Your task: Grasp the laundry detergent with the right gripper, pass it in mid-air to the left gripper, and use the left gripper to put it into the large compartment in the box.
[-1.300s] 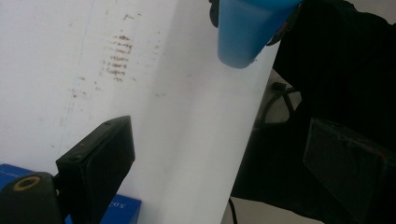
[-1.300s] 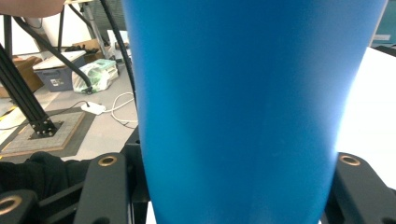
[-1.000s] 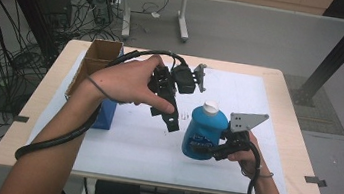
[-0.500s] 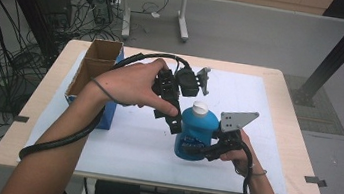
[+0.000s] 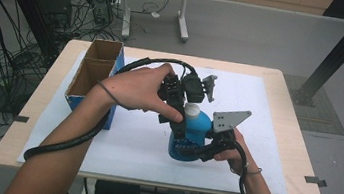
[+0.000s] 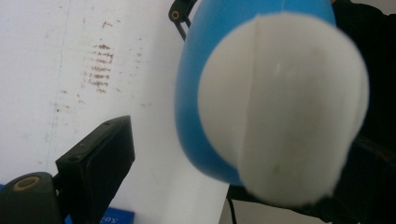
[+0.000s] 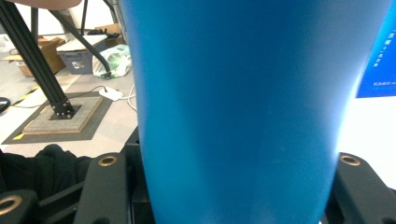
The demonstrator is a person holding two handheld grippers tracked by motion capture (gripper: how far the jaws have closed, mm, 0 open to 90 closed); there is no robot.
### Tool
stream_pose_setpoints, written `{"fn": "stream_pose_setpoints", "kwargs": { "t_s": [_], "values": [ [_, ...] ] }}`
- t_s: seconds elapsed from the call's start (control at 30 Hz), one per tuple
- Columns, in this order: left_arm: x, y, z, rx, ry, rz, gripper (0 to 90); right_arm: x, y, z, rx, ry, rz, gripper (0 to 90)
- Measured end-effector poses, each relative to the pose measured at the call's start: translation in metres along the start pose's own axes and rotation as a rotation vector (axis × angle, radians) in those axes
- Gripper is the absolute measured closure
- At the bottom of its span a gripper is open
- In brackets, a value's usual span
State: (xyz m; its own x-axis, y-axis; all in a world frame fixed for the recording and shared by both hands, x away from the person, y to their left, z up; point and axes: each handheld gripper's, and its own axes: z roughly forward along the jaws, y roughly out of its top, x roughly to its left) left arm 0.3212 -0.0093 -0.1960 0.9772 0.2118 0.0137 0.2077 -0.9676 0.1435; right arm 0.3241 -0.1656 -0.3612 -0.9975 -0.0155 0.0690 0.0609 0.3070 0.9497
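Cables and desk legs clutter the grey floor behind a light wooden table (image 5: 285, 142) topped with a white sheet, with an open cardboard box with blue sides (image 5: 93, 74) at its left end.

Right tool (image 5: 192, 147) is clamped around the lower body of the blue plastic bottle with the white screw cap (image 5: 195, 130) — in the right gripper view the blue wall (image 7: 243, 112) sits wedged between both black jaws. So the bottle is held at the middle of the table, tilted a bit toward the left hand; I can't tell if its base touches the sheet.

Left tool (image 5: 177, 115) sits right at the cap, jaws spread wide with nothing pinched yet. In the left gripper view the white cap (image 6: 285, 107) looms big and off to the right of the one visible jaw.

Looks to me like the step is getting that cap gripped for unscrewing. My take: centre the cap between the jaws first, line the tool up with the bottle's axis, then squeeze on the cap only — not the blue shoulder. Keep the right grip firm and low so the body can't spin.
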Motion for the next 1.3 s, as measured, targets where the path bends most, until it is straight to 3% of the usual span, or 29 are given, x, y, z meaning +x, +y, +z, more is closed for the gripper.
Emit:
{"fn": "stream_pose_setpoints", "kwargs": {
  "t_s": [0.53, 1.3],
  "values": [
    [-0.001, 0.002, 0.002, -0.001, -0.003, -0.003, 9.0, -0.001, 0.006, 0.013, 0.014, 0.018, -0.007, 41.7],
    [0.0, 0.004, 0.0, -0.004, -0.005, -0.003, 8.8, -0.001, 0.006, 0.011, 0.01, 0.016, -0.011, 41.7]
  ]
}}
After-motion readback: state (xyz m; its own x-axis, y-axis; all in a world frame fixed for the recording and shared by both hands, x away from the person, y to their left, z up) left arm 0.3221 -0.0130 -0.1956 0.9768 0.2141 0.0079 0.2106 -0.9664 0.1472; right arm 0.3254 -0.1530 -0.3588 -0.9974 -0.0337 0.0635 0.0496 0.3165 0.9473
